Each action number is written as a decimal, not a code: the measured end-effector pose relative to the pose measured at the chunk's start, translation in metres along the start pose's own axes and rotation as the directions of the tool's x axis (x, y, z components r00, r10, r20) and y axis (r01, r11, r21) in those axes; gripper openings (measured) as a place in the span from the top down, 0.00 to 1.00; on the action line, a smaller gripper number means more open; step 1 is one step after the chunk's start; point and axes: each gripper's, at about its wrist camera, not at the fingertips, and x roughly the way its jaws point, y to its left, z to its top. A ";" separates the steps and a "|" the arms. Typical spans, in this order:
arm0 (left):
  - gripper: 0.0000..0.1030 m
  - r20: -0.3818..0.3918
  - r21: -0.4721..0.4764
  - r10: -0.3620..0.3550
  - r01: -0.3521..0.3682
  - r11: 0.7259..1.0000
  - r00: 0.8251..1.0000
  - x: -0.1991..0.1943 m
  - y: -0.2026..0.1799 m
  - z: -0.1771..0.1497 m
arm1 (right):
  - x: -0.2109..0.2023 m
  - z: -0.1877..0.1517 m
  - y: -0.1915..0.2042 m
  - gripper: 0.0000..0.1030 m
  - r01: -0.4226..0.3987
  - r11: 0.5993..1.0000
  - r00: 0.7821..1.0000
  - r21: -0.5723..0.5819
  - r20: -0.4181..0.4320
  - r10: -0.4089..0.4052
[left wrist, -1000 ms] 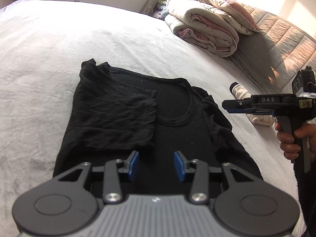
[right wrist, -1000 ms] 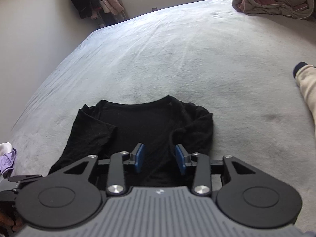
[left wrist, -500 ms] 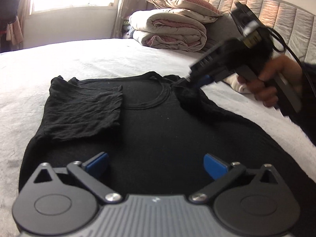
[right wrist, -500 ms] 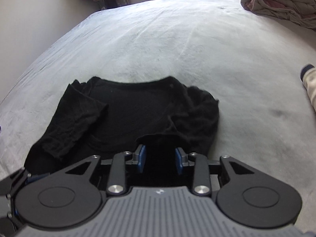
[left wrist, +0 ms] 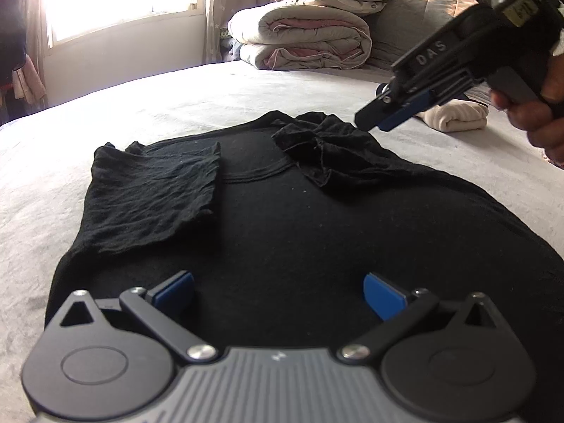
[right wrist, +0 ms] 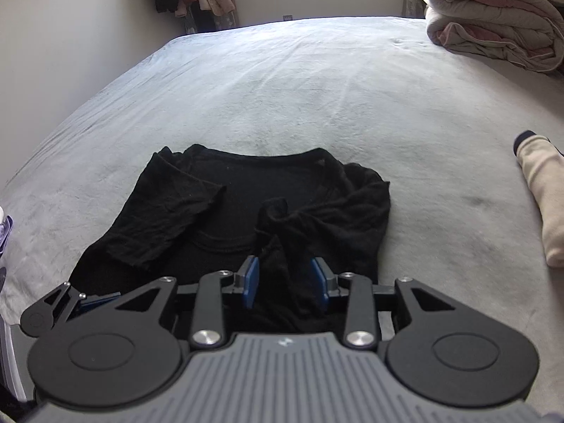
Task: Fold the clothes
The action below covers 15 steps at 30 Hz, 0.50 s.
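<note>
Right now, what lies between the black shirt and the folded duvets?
Nothing but bare bed sheet: the stretch from the black shirt to the folded duvets is clear, seen best in the right wrist view.

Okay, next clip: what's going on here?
A person with a gripper in each hand is folding a black T-shirt spread on a bed. One sleeve already lies folded flat over the body. The other sleeve is bunched across near the collar, with the right tool just above it; whether it grips cloth is unclear. The left tool has just opened wide over the lower part of the shirt, holding nothing.
</note>
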 end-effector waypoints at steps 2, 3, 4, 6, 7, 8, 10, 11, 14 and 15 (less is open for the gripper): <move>0.00 0.000 0.000 -0.001 0.001 1.000 1.000 0.000 0.000 0.000 | -0.010 -0.008 0.003 0.61 0.008 1.000 1.000 0.008 0.001 -0.008; 0.00 0.000 0.001 0.000 0.000 1.000 1.000 0.000 0.000 0.000 | -0.015 -0.012 0.006 0.60 0.013 1.000 1.000 0.006 0.003 -0.013; 0.00 -0.001 0.002 0.000 0.000 1.000 1.000 0.000 -0.001 0.000 | -0.019 -0.015 0.010 0.59 0.017 1.000 1.000 0.005 0.005 -0.017; 0.00 -0.001 0.002 0.000 0.000 1.000 1.000 0.000 0.000 0.000 | -0.027 -0.022 0.016 0.57 0.020 1.000 1.000 0.000 0.004 -0.020; 0.00 -0.001 0.001 -0.001 0.001 1.000 1.000 0.000 0.000 0.000 | -0.030 -0.025 0.019 0.56 0.022 1.000 1.000 -0.005 0.004 -0.022; 0.00 -0.001 0.001 -0.001 0.001 1.000 1.000 0.000 0.000 0.000 | -0.033 -0.028 0.022 0.54 0.024 1.000 1.000 -0.010 0.004 -0.024; 0.00 -0.001 0.001 -0.001 0.001 1.000 1.000 0.000 0.000 0.001 | -0.040 -0.036 0.027 0.52 0.033 0.999 0.999 -0.017 0.010 -0.033; 0.00 -0.001 0.001 -0.001 0.001 1.000 1.000 0.000 0.000 0.001 | -0.044 -0.040 0.029 0.51 0.039 0.999 0.999 -0.019 0.014 -0.039; 0.00 -0.001 0.001 -0.002 0.002 1.000 1.000 0.000 0.000 0.001 | -0.055 -0.053 0.031 0.42 0.068 0.998 0.997 -0.013 0.025 -0.068; 0.00 -0.001 0.001 -0.002 0.002 1.000 1.000 0.000 0.000 0.001 | -0.058 -0.058 0.032 0.42 0.080 0.997 0.996 -0.009 0.029 -0.080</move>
